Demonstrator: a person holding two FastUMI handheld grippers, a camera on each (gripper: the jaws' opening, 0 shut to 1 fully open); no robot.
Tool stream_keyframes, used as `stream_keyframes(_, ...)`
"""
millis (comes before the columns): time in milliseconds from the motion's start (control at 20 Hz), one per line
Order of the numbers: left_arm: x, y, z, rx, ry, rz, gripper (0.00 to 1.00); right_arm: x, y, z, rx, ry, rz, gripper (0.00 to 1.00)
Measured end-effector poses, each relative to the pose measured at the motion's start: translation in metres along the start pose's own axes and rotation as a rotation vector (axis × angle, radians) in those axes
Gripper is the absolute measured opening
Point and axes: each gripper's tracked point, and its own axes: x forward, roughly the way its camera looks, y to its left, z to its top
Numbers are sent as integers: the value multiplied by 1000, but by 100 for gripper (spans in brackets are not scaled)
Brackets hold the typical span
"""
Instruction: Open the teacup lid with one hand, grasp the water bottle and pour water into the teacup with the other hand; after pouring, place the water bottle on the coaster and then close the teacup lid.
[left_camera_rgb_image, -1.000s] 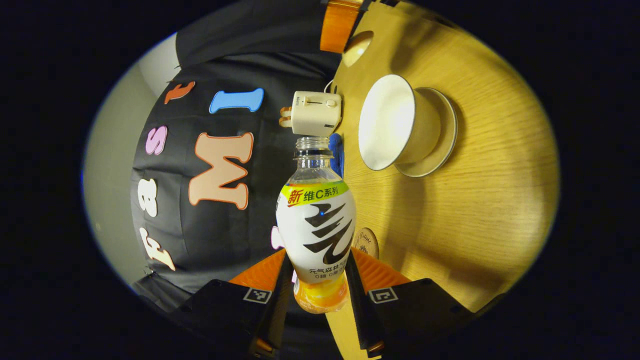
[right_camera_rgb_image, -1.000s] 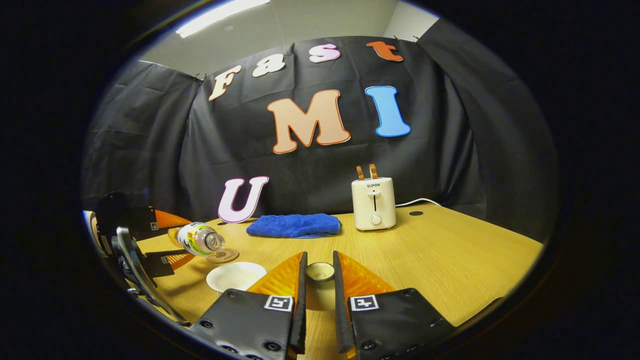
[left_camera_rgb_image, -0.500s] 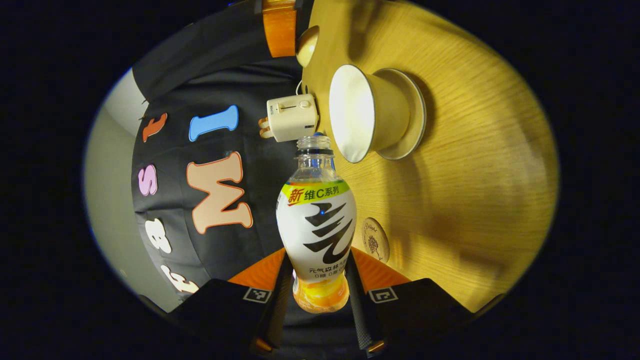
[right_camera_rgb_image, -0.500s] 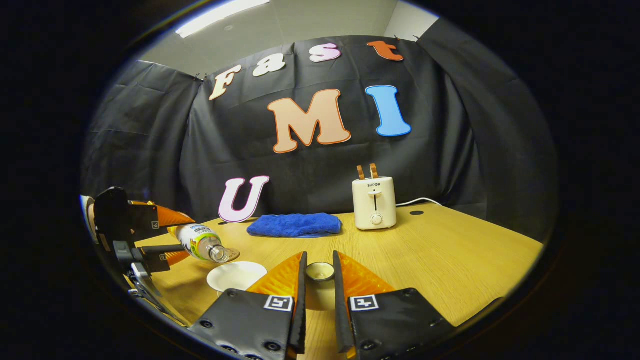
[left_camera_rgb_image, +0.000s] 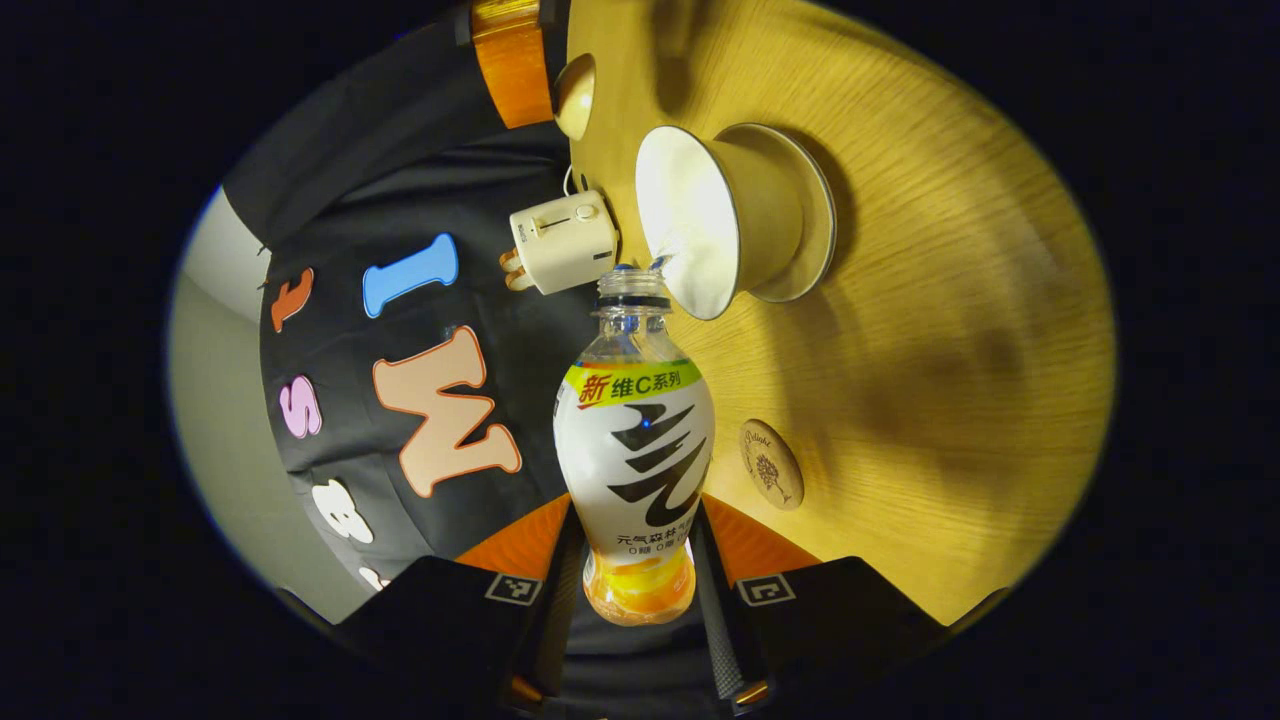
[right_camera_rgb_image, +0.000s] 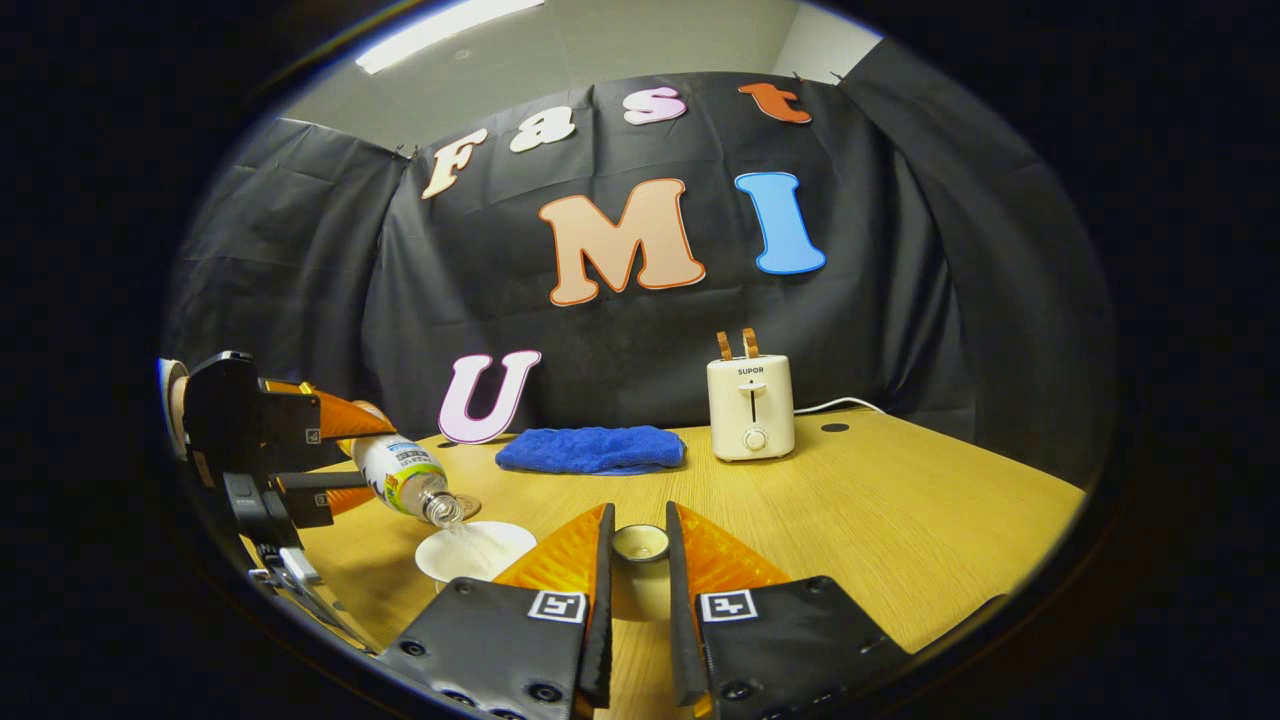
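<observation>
Now that the bottle (left_camera_rgb_image: 634, 440), clamped between the left gripper (left_camera_rgb_image: 630, 590) fingers, has tipped further, water streams toward two o'clock into the teacup (left_camera_rgb_image: 700, 225) (pouring begun); right gripper (right_camera_rgb_image: 637, 580) pinches the lid (right_camera_rgb_image: 640, 543).

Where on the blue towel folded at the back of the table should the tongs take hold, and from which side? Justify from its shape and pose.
Grip the blue towel across its narrow depth near the middle, coming from above with the tongs open wide. It lies flat and folded into a long low pad on the table, so a pinch there probably gathers all layers; the toaster crowds one end.
</observation>
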Motion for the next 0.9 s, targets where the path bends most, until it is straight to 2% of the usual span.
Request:
stream_keyframes(650, -6, 13, -1, 216, 45, -11, 57, 0, 3, -1, -10, 5, 7, 27)
stream_keyframes(750, -7, 16, 0, 242, 52, -14, 57, 0, 1, -2, -3, 8, 8, 24)
stream_keyframes(800, -8, 18, 1, 256, 53, -12, 57, 0, 1, -2, 0, 9, 8, 27)
stream_keyframes(900, -10, 19, 0, 277, 58, -5, 55, 1, 1, -3, 4, 13, 10, 27)
